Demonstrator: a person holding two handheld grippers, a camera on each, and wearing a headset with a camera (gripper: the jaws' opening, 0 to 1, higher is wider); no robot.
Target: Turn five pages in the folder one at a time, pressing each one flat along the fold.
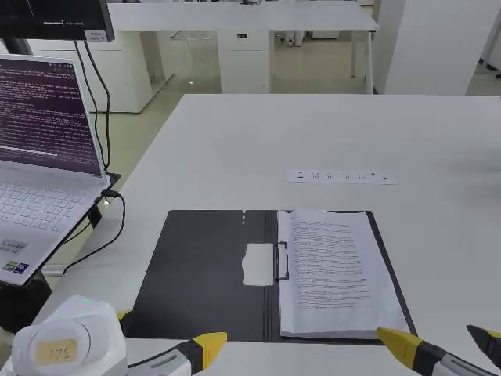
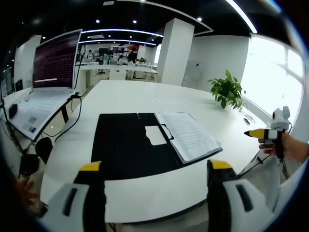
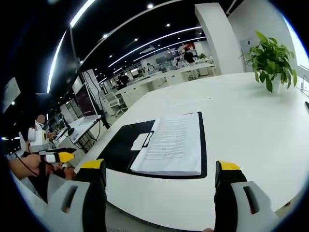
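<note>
Although the folder [image 1: 203,274] lies open on the white table [image 1: 313,133], none of the five page turns looks done.
Its left inside cover is bare black but for a small white patch [image 1: 258,265] by the fold, and the whole stack of pages [image 1: 333,270] sits flat on its right half. Short of the folder's near edge, the left gripper [image 2: 155,166] and right gripper [image 3: 159,165] hover clear of the paper, jaws spread and empty, so all five turns and presses seem left.

Black folder [image 1: 203,274], white pages [image 1: 333,266], white table [image 1: 313,133].
The pages carry fine dark lines of print; the laptop screen [image 1: 43,117] is purple with pale text; the left gripper [image 2: 155,166] and right gripper [image 3: 160,165] are grey with yellow tips.
</note>
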